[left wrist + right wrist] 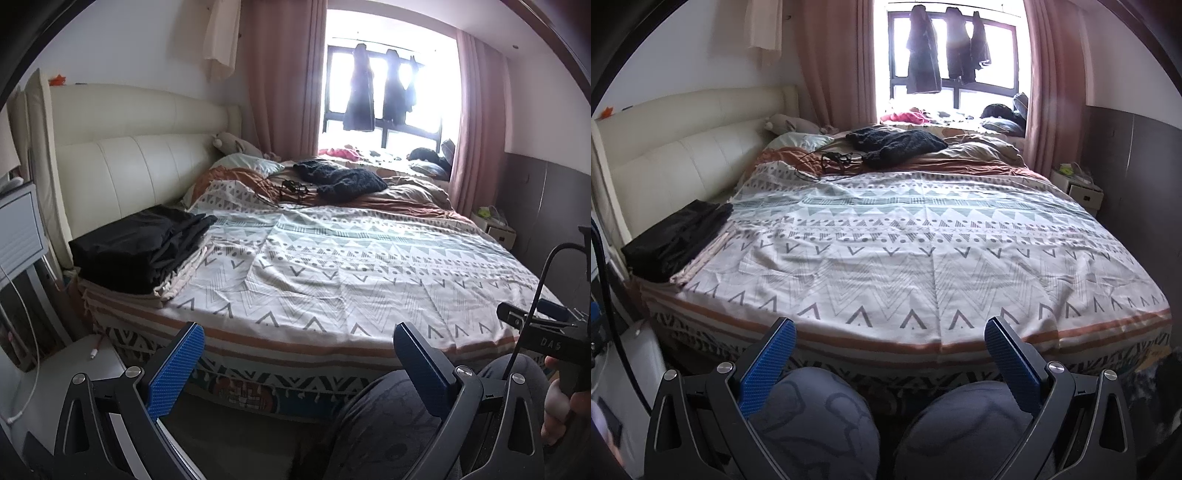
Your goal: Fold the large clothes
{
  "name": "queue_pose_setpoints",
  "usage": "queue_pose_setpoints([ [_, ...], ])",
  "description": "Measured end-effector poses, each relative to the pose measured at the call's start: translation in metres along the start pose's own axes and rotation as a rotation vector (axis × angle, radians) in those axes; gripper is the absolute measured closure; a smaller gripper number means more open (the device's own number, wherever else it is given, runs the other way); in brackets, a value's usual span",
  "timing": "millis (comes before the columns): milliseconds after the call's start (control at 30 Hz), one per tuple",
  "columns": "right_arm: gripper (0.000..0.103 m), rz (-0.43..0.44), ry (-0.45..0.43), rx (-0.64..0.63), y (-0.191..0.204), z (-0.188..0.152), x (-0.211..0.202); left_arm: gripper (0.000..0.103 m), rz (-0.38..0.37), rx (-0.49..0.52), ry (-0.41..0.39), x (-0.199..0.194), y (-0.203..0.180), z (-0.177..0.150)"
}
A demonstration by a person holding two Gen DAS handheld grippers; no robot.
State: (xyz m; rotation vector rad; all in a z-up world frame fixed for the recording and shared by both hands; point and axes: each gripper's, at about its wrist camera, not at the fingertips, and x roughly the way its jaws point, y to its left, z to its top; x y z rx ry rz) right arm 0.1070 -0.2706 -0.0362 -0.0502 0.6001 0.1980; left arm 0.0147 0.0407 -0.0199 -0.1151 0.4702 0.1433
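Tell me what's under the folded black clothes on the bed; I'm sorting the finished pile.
The folded black clothes rest on a folded pinkish-beige striped cloth, itself on the patterned bedspread. Only that cloth's edges show; anything between the layers is covered.

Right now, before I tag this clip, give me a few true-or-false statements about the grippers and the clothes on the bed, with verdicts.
1. Both grippers are open and hold nothing. True: the left gripper and the right gripper each have their fingers spread with nothing between them.
2. A folded black stack sits at the near left corner of the bed, by the headboard. True.
3. The dark knitted garment lies on the floor. False: it lies on the far side of the bed, near the window.
4. The patterned bedspread is plain white. False: it has grey triangles, zigzags and orange stripes.
5. Dark clothes hang in the window. True.
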Motion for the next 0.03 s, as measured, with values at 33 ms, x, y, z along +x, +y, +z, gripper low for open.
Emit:
queue_pose_setpoints([
  [33,0.001,-0.001,0.003,0.001,-0.0015,0.0004,0.0022,0.001,0.002,-0.001,-0.003,0.0007,-0.0001,0.0012],
])
